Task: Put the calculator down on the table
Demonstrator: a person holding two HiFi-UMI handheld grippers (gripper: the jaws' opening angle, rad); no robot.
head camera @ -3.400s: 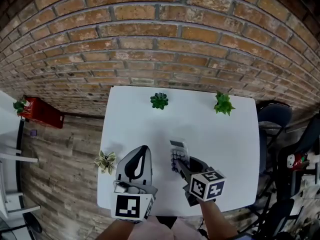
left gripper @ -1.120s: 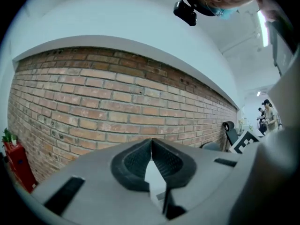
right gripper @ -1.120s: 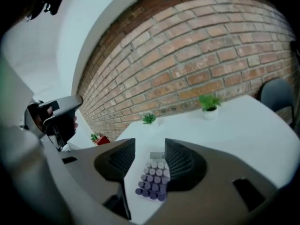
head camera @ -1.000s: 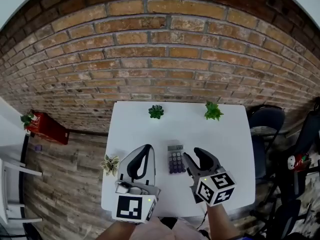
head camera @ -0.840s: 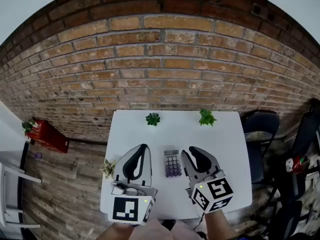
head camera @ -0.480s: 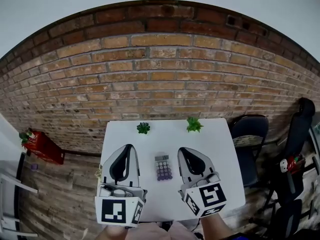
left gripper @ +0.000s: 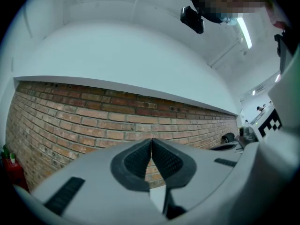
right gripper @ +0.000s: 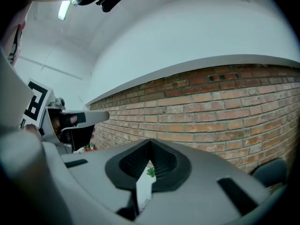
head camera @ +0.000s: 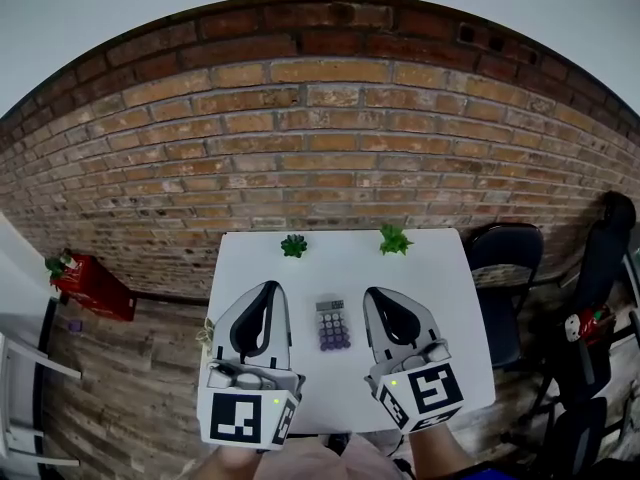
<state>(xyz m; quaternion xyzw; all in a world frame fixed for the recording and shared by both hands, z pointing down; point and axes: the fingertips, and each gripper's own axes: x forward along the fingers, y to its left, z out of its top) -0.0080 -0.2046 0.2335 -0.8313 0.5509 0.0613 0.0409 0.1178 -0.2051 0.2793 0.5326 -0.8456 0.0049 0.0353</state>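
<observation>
A calculator (head camera: 333, 324) lies flat on the white bench (head camera: 440, 298), long axis toward the brick wall (head camera: 320, 148), midway between the left gripper (head camera: 268, 288) and right gripper (head camera: 376, 294), both with jaws closed together on nothing.

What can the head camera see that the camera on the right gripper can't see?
Only the head view shows the calculator. It lies flat on the white table, between the two grippers, and neither one touches it. Only the right gripper view shows the ceiling light and a close look at the right gripper, its jaws shut with nothing between them. Both views show the brick wall, a small green plant and the left gripper.
</observation>
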